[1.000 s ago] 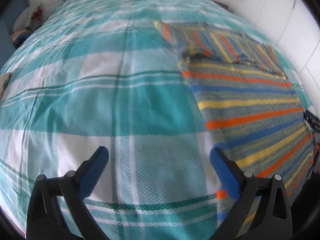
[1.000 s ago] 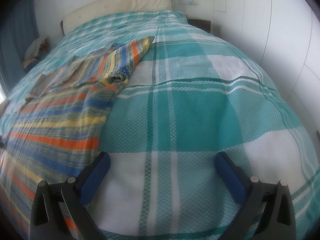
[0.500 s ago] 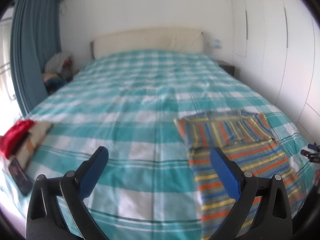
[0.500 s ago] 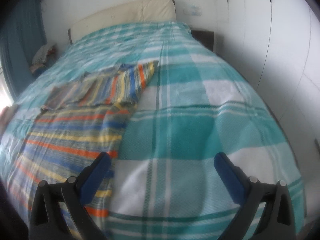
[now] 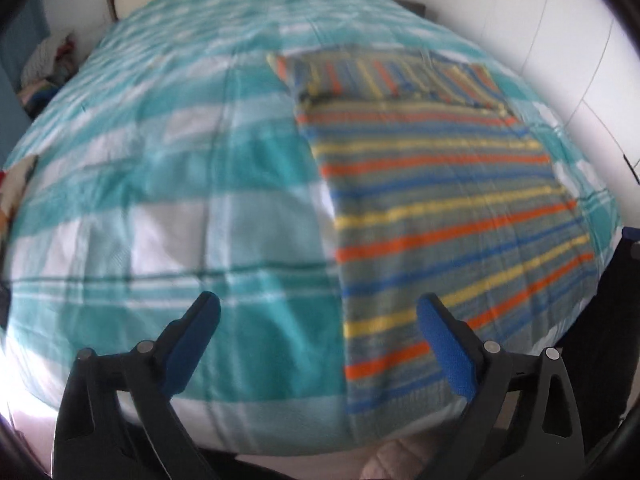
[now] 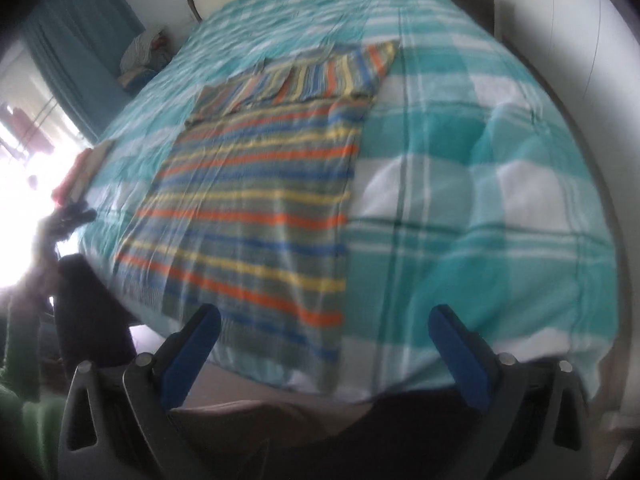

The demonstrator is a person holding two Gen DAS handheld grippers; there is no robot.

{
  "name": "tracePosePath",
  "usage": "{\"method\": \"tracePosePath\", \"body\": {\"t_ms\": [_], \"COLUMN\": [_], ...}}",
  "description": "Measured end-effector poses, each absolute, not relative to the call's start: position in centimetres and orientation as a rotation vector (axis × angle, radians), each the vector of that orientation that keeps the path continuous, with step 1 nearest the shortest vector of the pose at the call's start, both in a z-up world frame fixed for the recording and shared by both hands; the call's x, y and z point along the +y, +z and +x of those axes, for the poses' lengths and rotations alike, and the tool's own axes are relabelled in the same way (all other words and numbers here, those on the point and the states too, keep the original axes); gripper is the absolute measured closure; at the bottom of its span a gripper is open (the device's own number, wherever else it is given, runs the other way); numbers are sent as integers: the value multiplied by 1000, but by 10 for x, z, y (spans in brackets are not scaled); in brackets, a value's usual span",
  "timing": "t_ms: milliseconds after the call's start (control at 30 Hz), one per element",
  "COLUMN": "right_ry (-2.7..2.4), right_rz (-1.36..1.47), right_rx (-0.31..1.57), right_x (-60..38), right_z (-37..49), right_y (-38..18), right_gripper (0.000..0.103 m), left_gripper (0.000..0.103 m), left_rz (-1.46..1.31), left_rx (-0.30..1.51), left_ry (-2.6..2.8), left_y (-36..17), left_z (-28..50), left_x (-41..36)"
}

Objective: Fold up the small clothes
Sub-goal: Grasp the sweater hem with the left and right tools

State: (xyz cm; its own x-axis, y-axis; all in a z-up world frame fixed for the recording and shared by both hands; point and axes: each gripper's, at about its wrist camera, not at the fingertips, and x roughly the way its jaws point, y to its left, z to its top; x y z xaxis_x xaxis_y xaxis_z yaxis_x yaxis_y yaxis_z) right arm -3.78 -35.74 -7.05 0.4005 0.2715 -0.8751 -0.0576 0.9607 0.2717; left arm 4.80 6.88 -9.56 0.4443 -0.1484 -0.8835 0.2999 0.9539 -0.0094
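My left gripper point(image 5: 318, 328) is spread wide and holds nothing. My right gripper point(image 6: 324, 340) is likewise spread wide and empty. Both hover off the near edge of the bed point(image 5: 168, 184). The striped cloth point(image 5: 440, 208) lies flat on the bed, reaching to that near edge, with its far end already folded over. It appears thin, light and limp; expect sagging. Recommended hold: the two near corners, one per gripper, pinching cloth only, not the bedcover beneath.
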Motion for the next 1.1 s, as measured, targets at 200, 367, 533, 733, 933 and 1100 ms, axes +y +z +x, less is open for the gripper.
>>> {"method": "tracePosePath", "body": {"t_ms": [200, 367, 533, 733, 933, 1100], "right_ry": [193, 233, 232, 261, 327, 328], "right_rz": [252, 237, 251, 275, 462, 511], "right_rx": [1193, 1254, 1308, 1309, 1099, 911], "right_x": [-354, -342, -339, -340, -366, -387], "right_z": [-39, -29, -30, -32, -14, 59], "right_y": [-100, -117, -132, -132, -86, -57], "right_gripper": [4, 16, 33, 96, 96, 96], "left_gripper": [6, 9, 26, 98, 99, 99], "left_rz": [135, 113, 117, 65, -174, -288], "left_rx": [1140, 1171, 1204, 1203, 1049, 918], "left_ry": [-289, -307, -337, -404, -480, -493], "left_y": [-120, -123, -127, -113, -66, -45], "left_z": [15, 2, -2, -3, 32, 114], "left_x": [67, 73, 68, 70, 93, 91]}}
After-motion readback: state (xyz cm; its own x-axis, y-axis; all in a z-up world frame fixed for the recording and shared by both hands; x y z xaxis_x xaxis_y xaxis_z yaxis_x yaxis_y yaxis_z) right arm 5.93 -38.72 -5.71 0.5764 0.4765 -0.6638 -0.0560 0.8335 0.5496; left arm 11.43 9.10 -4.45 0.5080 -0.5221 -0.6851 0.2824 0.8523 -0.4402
